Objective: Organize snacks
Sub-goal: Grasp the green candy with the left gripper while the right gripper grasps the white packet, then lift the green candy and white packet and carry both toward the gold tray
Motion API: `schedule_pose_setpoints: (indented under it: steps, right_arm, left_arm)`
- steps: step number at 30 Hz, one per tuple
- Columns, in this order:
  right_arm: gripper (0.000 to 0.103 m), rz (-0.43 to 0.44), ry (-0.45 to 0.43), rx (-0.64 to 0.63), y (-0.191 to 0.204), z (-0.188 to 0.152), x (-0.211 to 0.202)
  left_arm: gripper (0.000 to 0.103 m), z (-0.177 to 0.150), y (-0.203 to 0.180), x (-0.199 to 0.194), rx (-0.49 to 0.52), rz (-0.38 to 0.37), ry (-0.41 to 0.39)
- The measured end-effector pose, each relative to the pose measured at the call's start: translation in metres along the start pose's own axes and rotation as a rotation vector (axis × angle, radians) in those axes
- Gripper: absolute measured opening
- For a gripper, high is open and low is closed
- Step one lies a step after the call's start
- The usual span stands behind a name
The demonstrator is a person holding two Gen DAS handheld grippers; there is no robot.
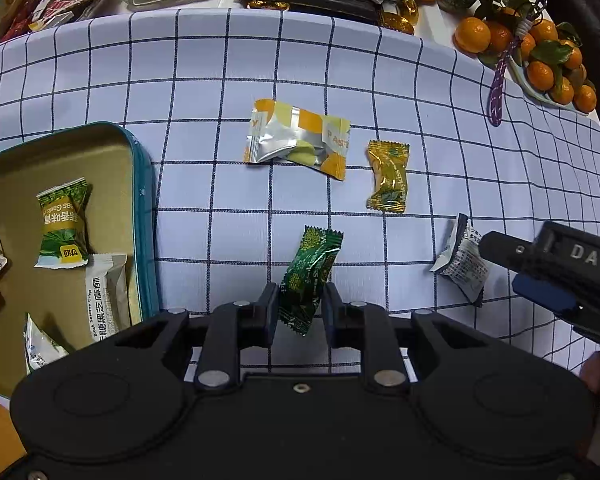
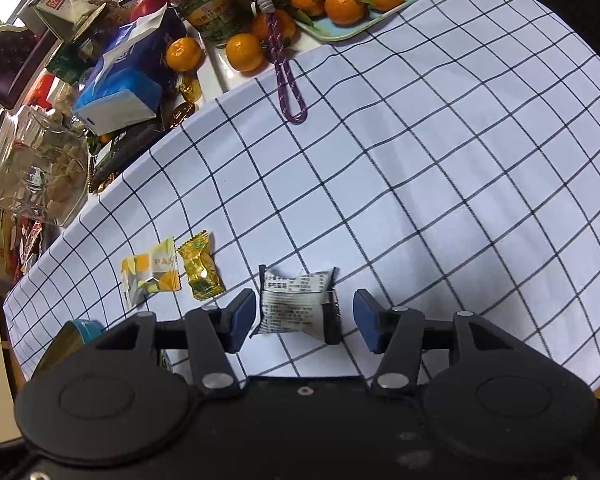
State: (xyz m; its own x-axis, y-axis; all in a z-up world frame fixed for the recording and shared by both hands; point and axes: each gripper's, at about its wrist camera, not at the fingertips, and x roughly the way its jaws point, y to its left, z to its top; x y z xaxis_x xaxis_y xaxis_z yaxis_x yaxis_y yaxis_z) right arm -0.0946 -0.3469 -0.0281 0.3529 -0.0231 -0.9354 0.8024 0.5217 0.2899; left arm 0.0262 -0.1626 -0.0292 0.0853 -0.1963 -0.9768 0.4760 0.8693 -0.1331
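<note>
Left wrist view: we go through this one first.
Left gripper [image 1: 300, 307]: we see both pads clamped on the dark green candy [image 1: 310, 280], which stands tilted between them, its top leaning right.
Green candy print: gold lettering, too creased for us to read.
Tin [image 1: 140, 184]: teal rim, gold inside, at far left on the checked cloth [image 1: 204, 92].
Tin contents: we read "Black Sesame Crisp" on the white bar [image 1: 105, 294]; the green pea pack [image 1: 63, 222] shows "Garlic" upside down; other packs are cut off by the frame edge.
Yellow-silver pack [image 1: 298, 138]: we read "PAST"; it lies flat mid-cloth.
Gold candy [image 1: 387, 176]: we read "MelkyKiss"; just right of the yellow-silver pack.
Right gripper [image 1: 556, 280]: in from the right, body marked "DAS", tip over the white sachet [image 1: 462, 264].
Background: mandarins [image 1: 540, 52], purple cord [image 1: 500, 76].

Right wrist view: second.
Right gripper [image 2: 305, 316]: we see the jaws apart, either side of the white sachet [image 2: 294, 304], pads not touching it.
White sachet: small black print, unreadable to us; lying on the cloth.
Yellow-silver pack [image 2: 150, 272]: "PAS" visible; gold candy [image 2: 200, 266] beside it, touching or nearly so.
Tin [image 2: 82, 326]: only a corner shows at lower left.
Background: blue tissue pack [image 2: 128, 72], a box marked "02" [image 2: 66, 0], mandarins on a tray [image 2: 352, 0].
</note>
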Motion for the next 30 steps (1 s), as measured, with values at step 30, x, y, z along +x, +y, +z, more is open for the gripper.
schedule_pose_setpoints:
  steps: [30]
  right_arm:
    - [0.047,-0.164,-0.080,-0.275,0.039,-0.023,0.020]
  left_arm:
    - [0.029,-0.007,0.005,-0.016,0.026,0.088,-0.077]
